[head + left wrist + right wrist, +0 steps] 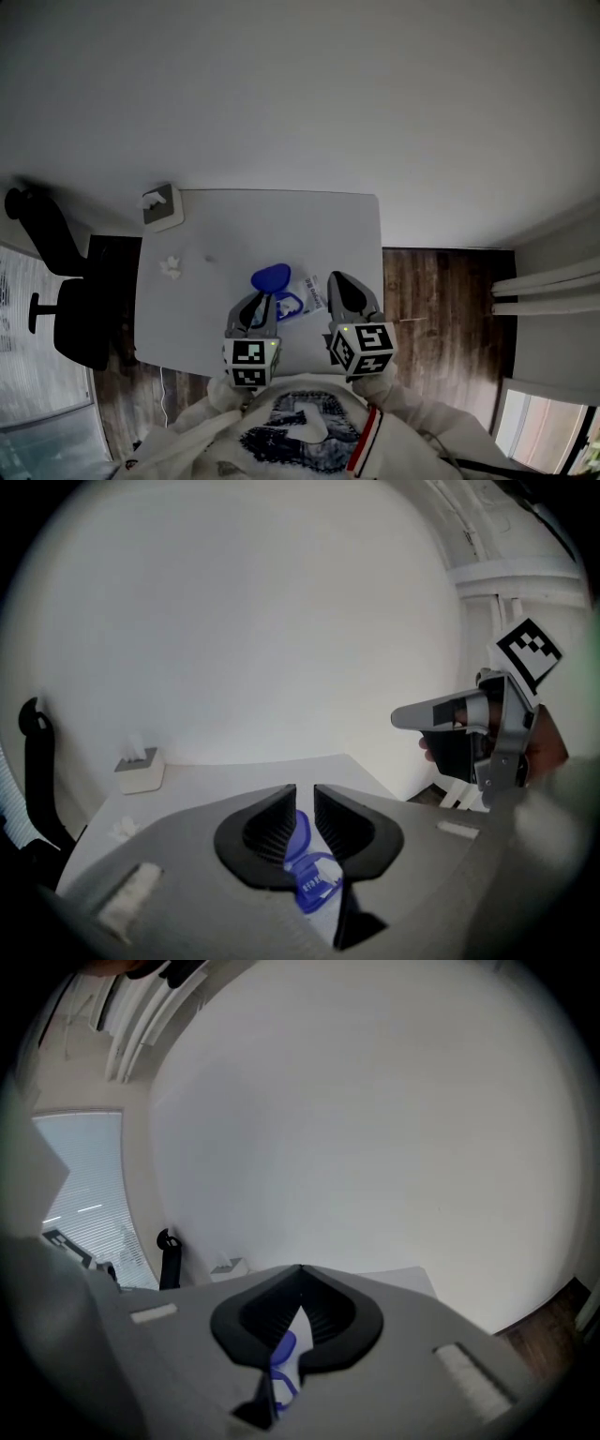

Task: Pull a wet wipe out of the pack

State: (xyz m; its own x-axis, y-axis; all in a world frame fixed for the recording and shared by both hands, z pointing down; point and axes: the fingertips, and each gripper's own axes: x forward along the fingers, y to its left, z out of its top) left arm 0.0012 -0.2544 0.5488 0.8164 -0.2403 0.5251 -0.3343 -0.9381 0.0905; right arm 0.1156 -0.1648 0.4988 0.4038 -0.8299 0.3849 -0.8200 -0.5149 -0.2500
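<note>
The wet wipe pack (307,298) lies on the white table (216,234) near its front edge, its round blue lid (271,278) flipped open toward the left. My left gripper (258,303) hovers over the pack's near left side. Its jaws stand a narrow gap apart, and the blue lid (298,834) shows through the gap with no pad pressing on it. My right gripper (336,280) sits at the pack's right edge with its jaws shut, tips meeting. The pack (285,1349) shows below those tips. The right gripper (412,716) also appears in the left gripper view.
A tissue box (162,206) stands at the table's far left corner. A crumpled white wipe (171,266) lies on the left side. A black office chair (67,314) is left of the table, with wood floor (441,291) to the right.
</note>
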